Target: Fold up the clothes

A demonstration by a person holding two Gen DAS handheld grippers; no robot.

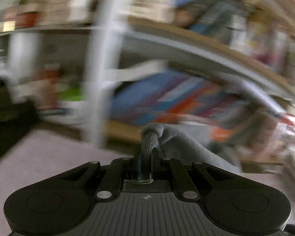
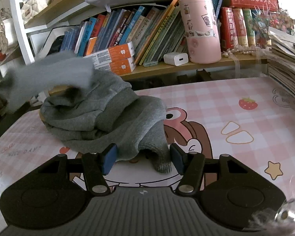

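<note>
A grey knit garment (image 2: 92, 118) lies bunched on the pink checked table mat (image 2: 236, 102). My right gripper (image 2: 143, 157) stands open low over the mat. The garment's near fold and a ribbed cuff (image 2: 163, 165) lie loosely between its blue pads (image 2: 109, 157). One part of the garment (image 2: 49, 74) is lifted toward the upper left and is blurred. In the left wrist view my left gripper (image 1: 147, 155) is shut on a ribbed grey edge (image 1: 150, 139) of that garment. The cloth (image 1: 186, 149) trails off to the right and hides the fingertips.
A wooden shelf behind the table holds leaning books (image 2: 147, 29), orange-and-white boxes (image 2: 116, 59), a white charger (image 2: 176, 59) and a pink canister (image 2: 202, 29). A stack of books and papers (image 2: 285, 68) sits at the table's right edge. The left wrist view is heavily blurred.
</note>
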